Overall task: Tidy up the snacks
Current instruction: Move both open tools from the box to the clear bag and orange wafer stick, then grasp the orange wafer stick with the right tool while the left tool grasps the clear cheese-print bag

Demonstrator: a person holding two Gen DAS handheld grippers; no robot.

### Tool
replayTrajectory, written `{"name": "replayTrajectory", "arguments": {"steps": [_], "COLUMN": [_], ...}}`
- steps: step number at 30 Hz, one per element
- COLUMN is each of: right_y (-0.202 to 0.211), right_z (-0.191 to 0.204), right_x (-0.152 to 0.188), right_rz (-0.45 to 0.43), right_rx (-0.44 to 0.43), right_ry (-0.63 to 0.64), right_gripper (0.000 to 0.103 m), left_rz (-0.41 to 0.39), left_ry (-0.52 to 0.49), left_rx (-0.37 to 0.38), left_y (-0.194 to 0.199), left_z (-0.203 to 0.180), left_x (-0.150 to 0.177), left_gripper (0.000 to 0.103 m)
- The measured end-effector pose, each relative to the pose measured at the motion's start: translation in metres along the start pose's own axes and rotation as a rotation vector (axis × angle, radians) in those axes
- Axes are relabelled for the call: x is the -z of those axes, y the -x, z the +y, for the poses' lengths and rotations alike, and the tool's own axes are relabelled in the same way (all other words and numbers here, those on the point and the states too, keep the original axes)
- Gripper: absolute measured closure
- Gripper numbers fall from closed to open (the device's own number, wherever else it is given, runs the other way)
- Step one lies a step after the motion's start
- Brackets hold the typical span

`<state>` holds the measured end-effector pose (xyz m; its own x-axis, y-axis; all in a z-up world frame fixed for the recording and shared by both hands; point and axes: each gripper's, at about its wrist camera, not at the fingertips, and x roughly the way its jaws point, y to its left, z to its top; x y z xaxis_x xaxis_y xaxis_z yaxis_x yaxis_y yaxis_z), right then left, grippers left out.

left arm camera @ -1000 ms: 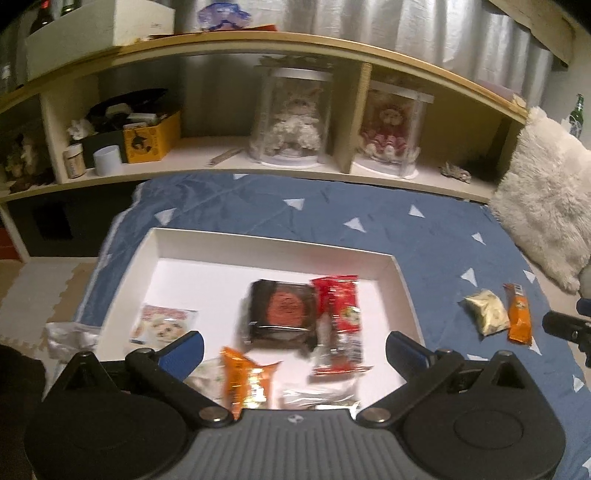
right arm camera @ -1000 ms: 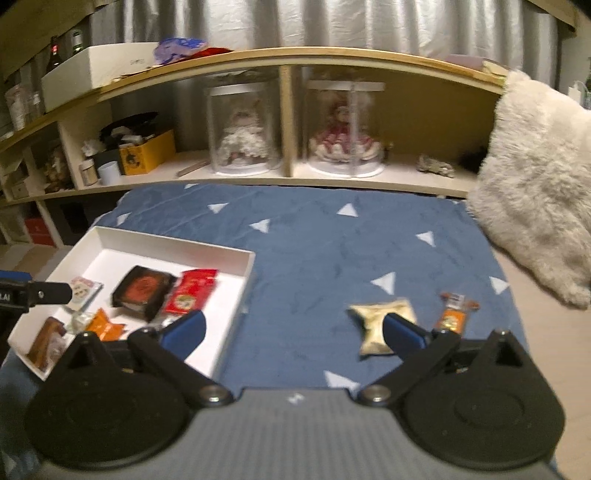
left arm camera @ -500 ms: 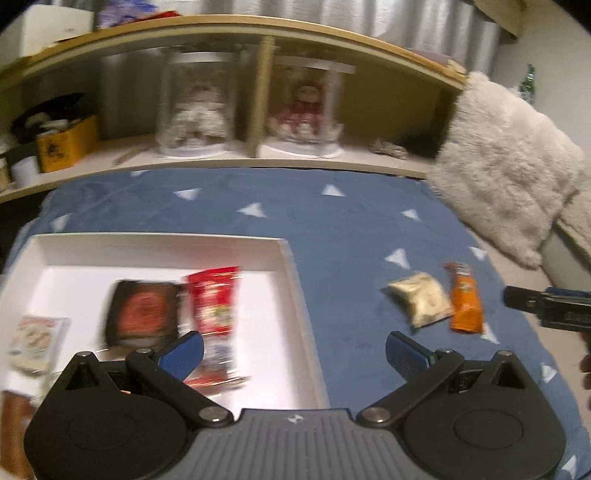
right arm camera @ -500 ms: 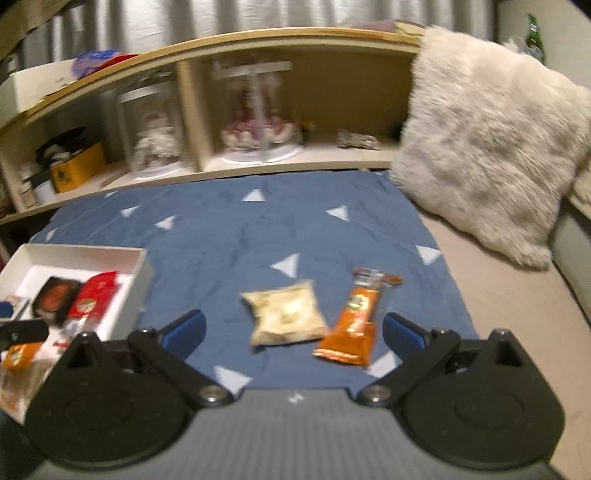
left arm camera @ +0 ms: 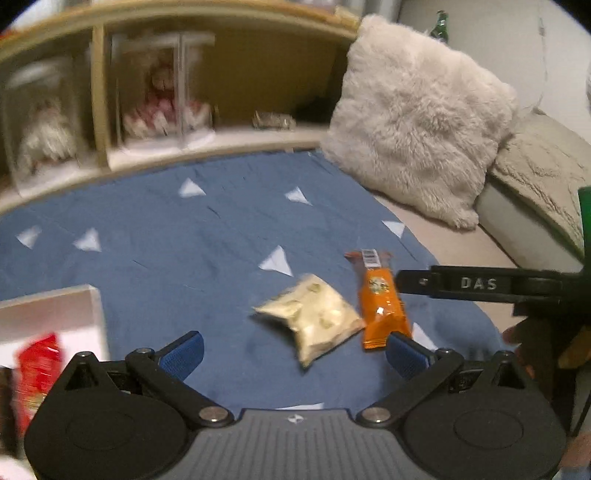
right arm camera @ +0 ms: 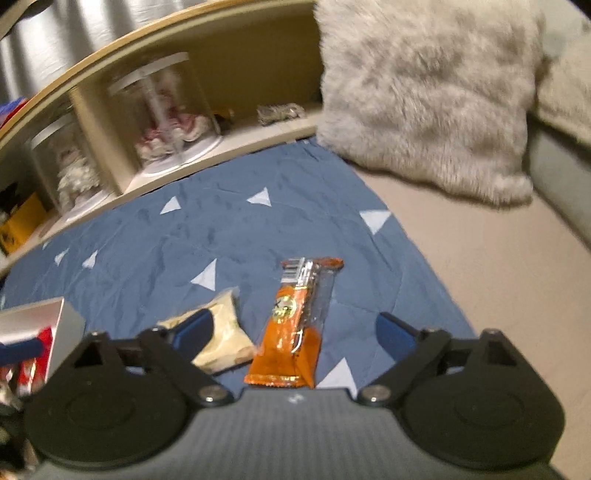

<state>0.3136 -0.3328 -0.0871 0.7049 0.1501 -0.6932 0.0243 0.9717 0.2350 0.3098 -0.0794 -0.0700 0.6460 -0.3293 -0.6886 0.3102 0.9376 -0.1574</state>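
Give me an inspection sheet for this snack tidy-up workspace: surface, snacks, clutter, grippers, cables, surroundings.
Surface: blue cloth with pale triangles, wrinkled, spread over a beige base.
Job's things: pale snack pouch and orange snack bar lie side by side on the cloth; white tray at left holds a red packet.
Clutter: nothing seen on the cloth besides the snacks.
Grippers: left gripper open, facing the pouch, holding nothing; right gripper closing, bar between its jaws, pads not yet on it.
Cables: nothing seen.
Surroundings: wooden shelf with two dolls in clear cases, fluffy cushion, green bottle.
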Motion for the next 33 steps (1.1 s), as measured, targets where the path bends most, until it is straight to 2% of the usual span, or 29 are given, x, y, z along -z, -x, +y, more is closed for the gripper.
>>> {"name": "replayTrajectory", "arguments": {"steps": [7, 9, 14, 16, 19, 20, 23, 26, 29, 32, 33], "right_y": [-0.034, -0.043, -0.061, -0.064, -0.070, -0.071, -0.066, -0.058, -0.049, -0.040, -0.037], "right_z": [-0.012, -0.014, -0.014, -0.012, -0.008, -0.008, -0.022, -0.029, -0.037, -0.044, -0.046], "right_x": [-0.008, -0.009, -0.008, -0.006, -0.005, -0.005, -0.006, -0.009, -0.013, -0.015, -0.015], "right_rz": [0.055, 0.070, 0.113, 0.129, 0.157, 0.160, 0.160, 0.136, 0.109, 0.091, 0.083], "right_rx": [-0.040, -0.051, -0.061, -0.081, -0.077, -0.061, -0.083, -0.065, -0.061, -0.070, -0.074], "right_ry": [-0.095, -0.121, -0.138, -0.133, -0.111, -0.109, -0.179, -0.190, -0.233, -0.262, -0.268], "right_gripper": [0.024, 0.026, 0.026, 0.027, 0.041, 0.053, 0.054, 0.055, 0.055, 0.056, 0.059], "left_rz": [0.066, 0.073, 0.070, 0.088, 0.103, 0.107, 0.110, 0.111, 0.143, 0.136, 0.134], "left_ry": [0.141, 0.133, 0.032, 0.042, 0.114, 0.133, 0.193, 0.286, 0.378, 0.430, 0.441], "left_rx": [0.039, 0.040, 0.046, 0.060, 0.084, 0.089, 0.089, 0.074, 0.003, -0.037, -0.047], "left_y": [-0.043, -0.051, -0.063, -0.068, -0.072, -0.073, -0.074, -0.076, -0.084, -0.093, -0.096], "left_z": [0.006, 0.004, -0.003, -0.003, -0.002, -0.002, -0.001, 0.000, -0.001, -0.008, -0.011], "left_x": [-0.008, -0.008, -0.010, -0.011, -0.011, -0.010, -0.009, -0.010, -0.012, -0.015, -0.016], "left_gripper": [0.000, 0.000, 0.000, 0.000, 0.000, 0.000, 0.000, 0.000, 0.000, 0.000, 0.000]}}
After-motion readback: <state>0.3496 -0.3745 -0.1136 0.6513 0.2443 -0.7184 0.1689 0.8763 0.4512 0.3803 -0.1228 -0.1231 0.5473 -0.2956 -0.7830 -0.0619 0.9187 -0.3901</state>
